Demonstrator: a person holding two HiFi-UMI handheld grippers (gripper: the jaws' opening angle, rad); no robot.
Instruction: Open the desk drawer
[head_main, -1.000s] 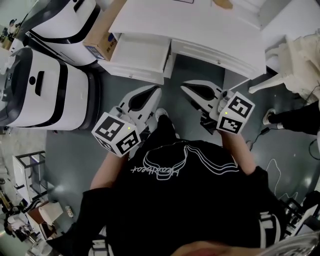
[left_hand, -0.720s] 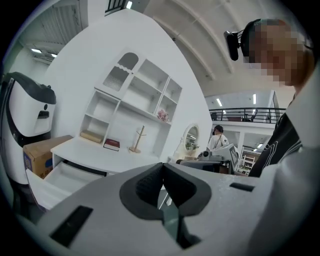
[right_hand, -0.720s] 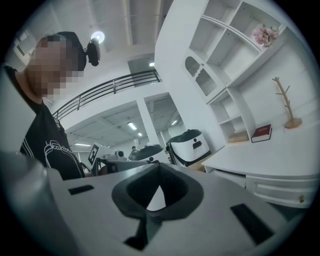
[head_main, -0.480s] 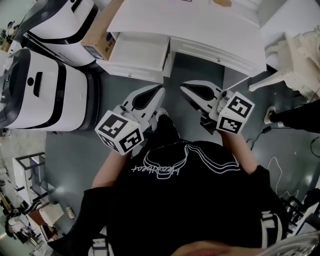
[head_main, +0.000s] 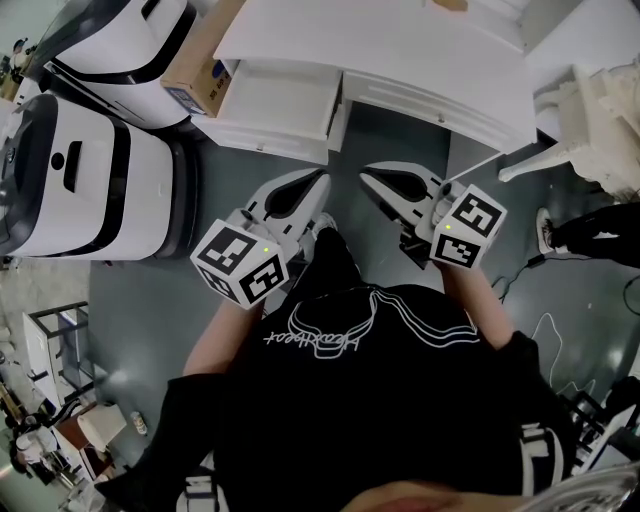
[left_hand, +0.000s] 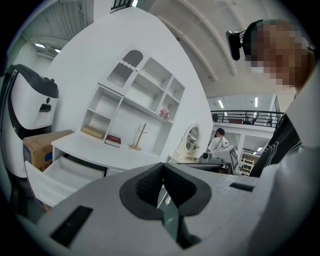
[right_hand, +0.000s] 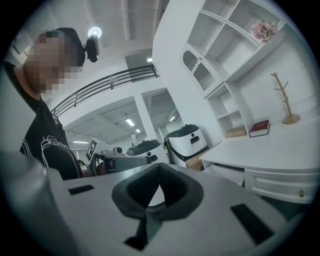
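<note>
The white desk (head_main: 400, 50) stands ahead of me, and its left drawer (head_main: 270, 110) is pulled out, empty and white inside. That open drawer (left_hand: 60, 175) also shows low at the left of the left gripper view. A closed drawer (right_hand: 285, 186) with a small knob sits at the right of the right gripper view. My left gripper (head_main: 318, 182) is held in front of my chest, shut, nothing between its pads. The right gripper (head_main: 368, 173) hangs beside it, tips meeting, also shut and empty. Both are well short of the desk.
Two large white-and-black machines (head_main: 80, 180) stand at the left beside a cardboard box (head_main: 205, 60). A white chair (head_main: 590, 120) is at the right. Shelves with a book (left_hand: 113, 140) and a wooden stand (left_hand: 137, 137) rise behind the desk. Grey floor lies between me and the desk.
</note>
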